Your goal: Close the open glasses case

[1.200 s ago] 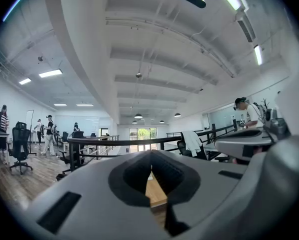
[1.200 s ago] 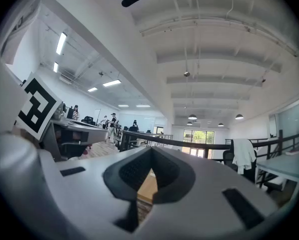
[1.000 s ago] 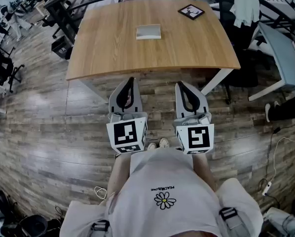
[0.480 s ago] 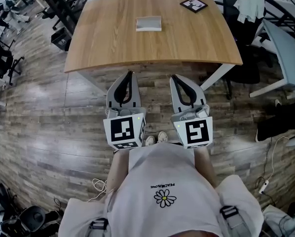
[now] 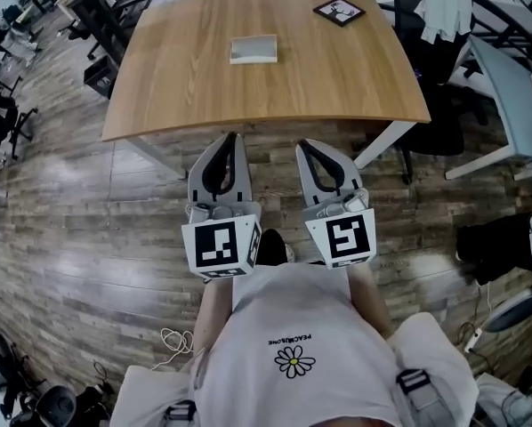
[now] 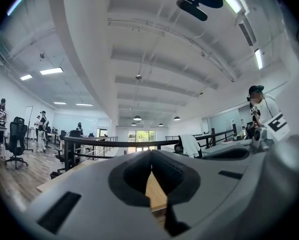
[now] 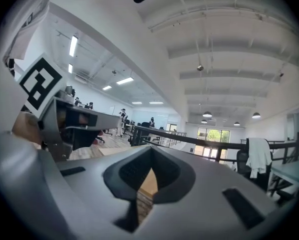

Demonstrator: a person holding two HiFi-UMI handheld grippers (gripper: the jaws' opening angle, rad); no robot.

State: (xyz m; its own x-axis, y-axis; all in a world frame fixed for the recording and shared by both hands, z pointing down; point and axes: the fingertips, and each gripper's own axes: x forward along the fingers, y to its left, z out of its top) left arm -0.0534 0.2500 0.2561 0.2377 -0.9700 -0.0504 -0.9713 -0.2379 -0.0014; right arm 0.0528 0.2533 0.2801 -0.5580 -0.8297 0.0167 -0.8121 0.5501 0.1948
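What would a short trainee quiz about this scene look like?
1. True or false: the left gripper and the right gripper are both apart from the glasses case.
2. Where is the glasses case? A in the left gripper; B on the wooden table; C in the right gripper.
3. Fill in: both grippers' jaws are ___, with nothing held between them.
Key: 1 true; 2 B; 3 shut.
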